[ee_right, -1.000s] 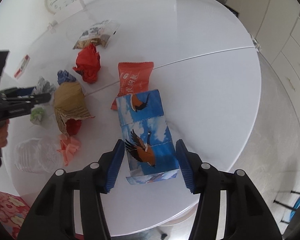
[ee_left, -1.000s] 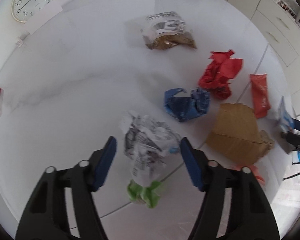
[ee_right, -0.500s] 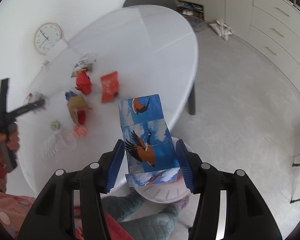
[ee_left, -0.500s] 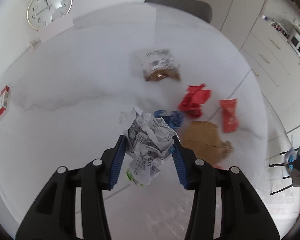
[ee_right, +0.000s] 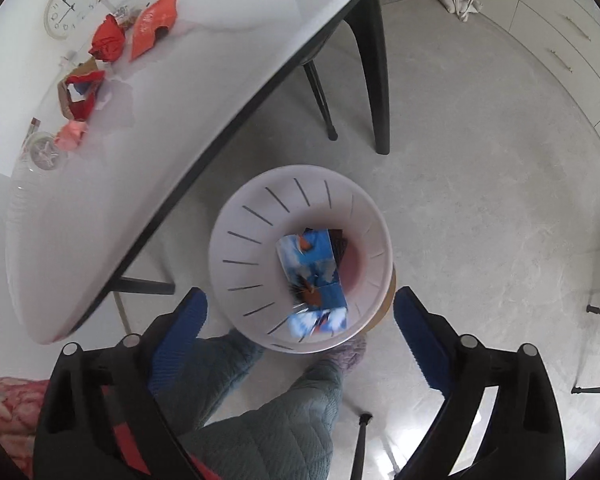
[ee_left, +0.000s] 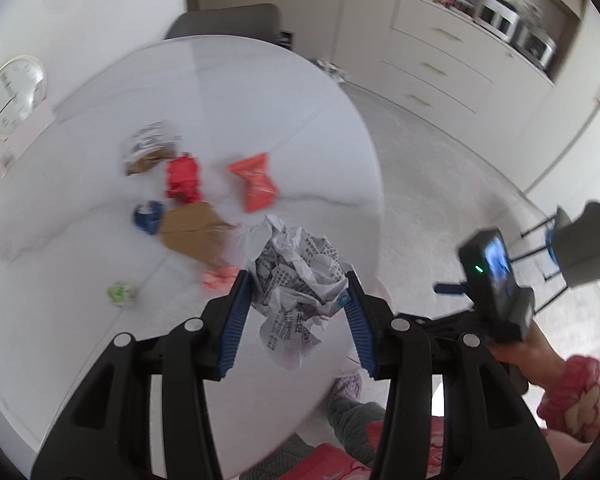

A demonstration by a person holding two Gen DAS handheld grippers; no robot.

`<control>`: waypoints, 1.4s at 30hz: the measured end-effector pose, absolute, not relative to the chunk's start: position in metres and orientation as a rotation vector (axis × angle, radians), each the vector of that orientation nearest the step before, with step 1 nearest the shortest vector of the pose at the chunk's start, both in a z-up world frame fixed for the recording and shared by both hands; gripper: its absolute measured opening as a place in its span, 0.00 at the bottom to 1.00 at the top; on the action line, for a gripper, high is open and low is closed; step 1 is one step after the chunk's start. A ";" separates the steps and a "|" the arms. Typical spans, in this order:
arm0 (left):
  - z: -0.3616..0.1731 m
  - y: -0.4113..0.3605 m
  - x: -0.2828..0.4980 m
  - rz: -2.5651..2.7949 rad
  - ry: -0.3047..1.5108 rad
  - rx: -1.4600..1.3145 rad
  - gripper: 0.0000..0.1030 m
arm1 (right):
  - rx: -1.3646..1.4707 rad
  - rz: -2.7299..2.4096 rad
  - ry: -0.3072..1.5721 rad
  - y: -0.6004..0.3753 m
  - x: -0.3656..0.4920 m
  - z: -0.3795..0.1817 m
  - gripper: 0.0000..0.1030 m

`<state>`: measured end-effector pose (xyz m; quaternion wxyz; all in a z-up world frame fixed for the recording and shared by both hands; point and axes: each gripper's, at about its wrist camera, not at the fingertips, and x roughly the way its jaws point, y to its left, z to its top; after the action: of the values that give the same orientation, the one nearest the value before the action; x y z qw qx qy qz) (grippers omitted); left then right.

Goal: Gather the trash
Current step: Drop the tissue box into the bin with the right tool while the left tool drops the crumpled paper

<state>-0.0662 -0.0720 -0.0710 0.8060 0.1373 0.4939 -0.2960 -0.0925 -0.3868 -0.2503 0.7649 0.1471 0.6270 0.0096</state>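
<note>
My left gripper (ee_left: 298, 286) is shut on a crumpled newspaper ball (ee_left: 296, 280), held above the white table's (ee_left: 100, 340) near edge. My right gripper (ee_right: 300, 310) hangs over the white waste bin (ee_right: 240, 240) on the floor; its jaws are opening wide, with nothing between the pads. The blue bird-print carton (ee_right: 314, 276) lies inside the bin, below the fingers. On the table remain a red paper wad (ee_left: 182, 178), an orange wrapper (ee_left: 256, 182), a brown cardboard piece (ee_left: 194, 230), a blue wad (ee_left: 148, 216), a pink scrap (ee_left: 220, 278), a green ball (ee_left: 120, 292) and a snack bag (ee_left: 150, 152).
A black table leg (ee_right: 374, 80) and a chair leg (ee_right: 320, 96) stand beyond the bin. A person's quilted legs (ee_right: 260, 420) are beside the bin. A clear plastic bottle (ee_right: 40, 156) lies on the table. A wall clock (ee_left: 14, 96) leans at the table's back. Cabinets (ee_left: 460, 60) line the far wall.
The left gripper closed on the newspaper ball and lifted it up and to the right. The right gripper swung off the table over the bin and let the blue carton drop in.
</note>
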 end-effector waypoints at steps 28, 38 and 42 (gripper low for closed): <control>-0.202 -0.231 -0.151 -0.683 1.074 0.601 0.86 | 0.350 -0.140 1.308 -0.499 -0.162 -0.219 0.98; -0.145 -0.207 -0.143 -0.646 1.034 0.492 0.93 | 0.349 -0.085 1.231 -0.485 -0.146 -0.191 0.98; -0.126 -0.196 -0.141 -0.632 1.015 0.477 0.93 | 0.315 -0.062 1.208 -0.473 -0.140 -0.176 0.98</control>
<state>-0.1413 -0.1959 -0.1260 0.7999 0.2224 0.4732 -0.2945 -0.1404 -0.4733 -0.1761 0.8111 0.1475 0.5653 -0.0289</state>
